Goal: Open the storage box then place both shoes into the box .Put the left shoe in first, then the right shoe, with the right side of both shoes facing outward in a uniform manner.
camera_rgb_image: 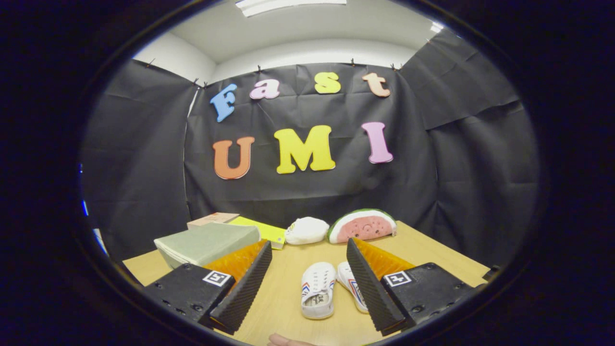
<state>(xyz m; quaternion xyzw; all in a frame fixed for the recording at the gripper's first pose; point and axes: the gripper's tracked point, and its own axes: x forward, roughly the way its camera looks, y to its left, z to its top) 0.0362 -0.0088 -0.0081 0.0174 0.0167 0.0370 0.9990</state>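
White canvas shoes, a pair, lie side by side on the wooden counter (283, 298); the left-hand shoe (317, 290) sits between the fingers of the tongs (309, 281), toe pointing away toward the far edge, its long axis running roughly along the fingers; the right-hand shoe (350, 284) lies just beside it, partly hidden behind the right finger; the tongs are spread wide and grip nothing; the storage box (207, 242), grey-green with its lid still down, stands toward the far left corner, beyond the left finger; since the lid comes first, I judge the tongs must swing left and forward, away from the shoes.
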